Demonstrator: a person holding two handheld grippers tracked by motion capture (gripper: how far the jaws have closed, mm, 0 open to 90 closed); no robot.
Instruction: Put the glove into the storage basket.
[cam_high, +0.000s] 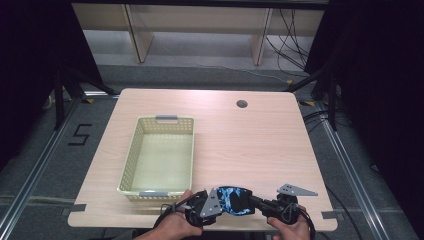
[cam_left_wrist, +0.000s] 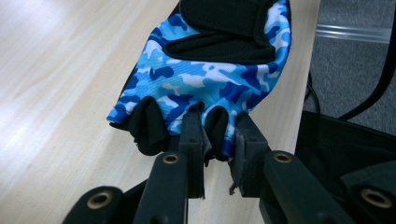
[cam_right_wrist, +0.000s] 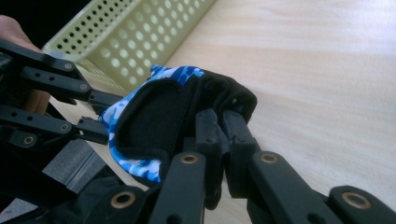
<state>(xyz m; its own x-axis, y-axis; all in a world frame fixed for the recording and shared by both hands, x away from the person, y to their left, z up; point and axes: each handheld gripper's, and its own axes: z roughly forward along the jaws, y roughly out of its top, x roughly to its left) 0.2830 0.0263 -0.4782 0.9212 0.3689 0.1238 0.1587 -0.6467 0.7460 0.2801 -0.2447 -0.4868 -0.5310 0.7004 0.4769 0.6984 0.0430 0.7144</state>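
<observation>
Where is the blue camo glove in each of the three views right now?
High view: the glove is at the table's near edge, between the left gripper and right gripper.
Left gripper view: upper centre, finger end pinched.
Right gripper view: centre-left, black edge pinched.
Shared landmark: the wooden table.

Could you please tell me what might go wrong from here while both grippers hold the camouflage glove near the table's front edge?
1. The left gripper pinches only the finger-opening hem of the blue camouflage glove, so the fabric could slip out.
2. The right gripper grips just the black cuff; pulling the two apart may stretch the glove.
3. The glove is at the table's front edge; if dropped, it might miss the yellow basket and fall off.
</observation>
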